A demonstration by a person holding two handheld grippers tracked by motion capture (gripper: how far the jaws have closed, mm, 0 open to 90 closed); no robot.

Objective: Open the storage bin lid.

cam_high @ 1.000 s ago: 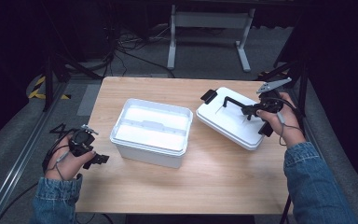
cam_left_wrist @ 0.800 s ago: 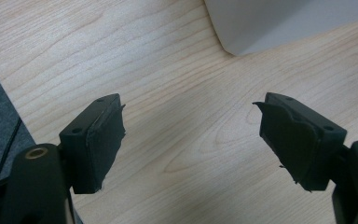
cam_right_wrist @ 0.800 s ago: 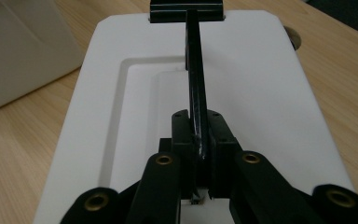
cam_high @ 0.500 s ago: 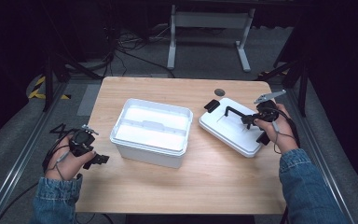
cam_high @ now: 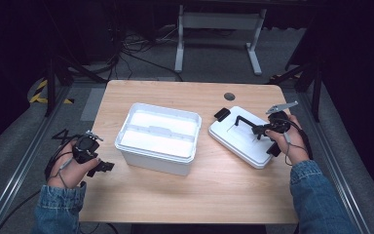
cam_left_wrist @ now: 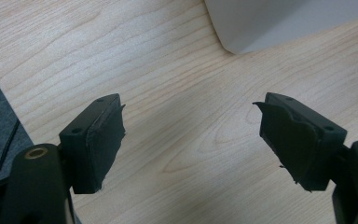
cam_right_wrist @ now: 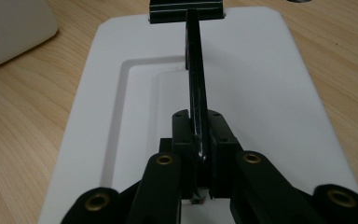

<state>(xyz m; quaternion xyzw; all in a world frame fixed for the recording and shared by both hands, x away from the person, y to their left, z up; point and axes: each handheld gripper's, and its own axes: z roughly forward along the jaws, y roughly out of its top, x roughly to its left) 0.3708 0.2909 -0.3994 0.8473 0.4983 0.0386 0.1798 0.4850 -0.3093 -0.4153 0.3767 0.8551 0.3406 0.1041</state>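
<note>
The lid is off and lies right of the open white box, my right gripper clenched on its black handle, my left gripper released, the box's contents untouched.

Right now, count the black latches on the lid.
2. One latch sits at the lid's far-left end; the other latch is at its near-right end, by the right gripper, partly hidden.

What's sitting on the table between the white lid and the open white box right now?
Nothing visible: bare wooden table separates the flat white plastic lid, held by its black handle in the right gripper, from the open white plastic box.
</note>
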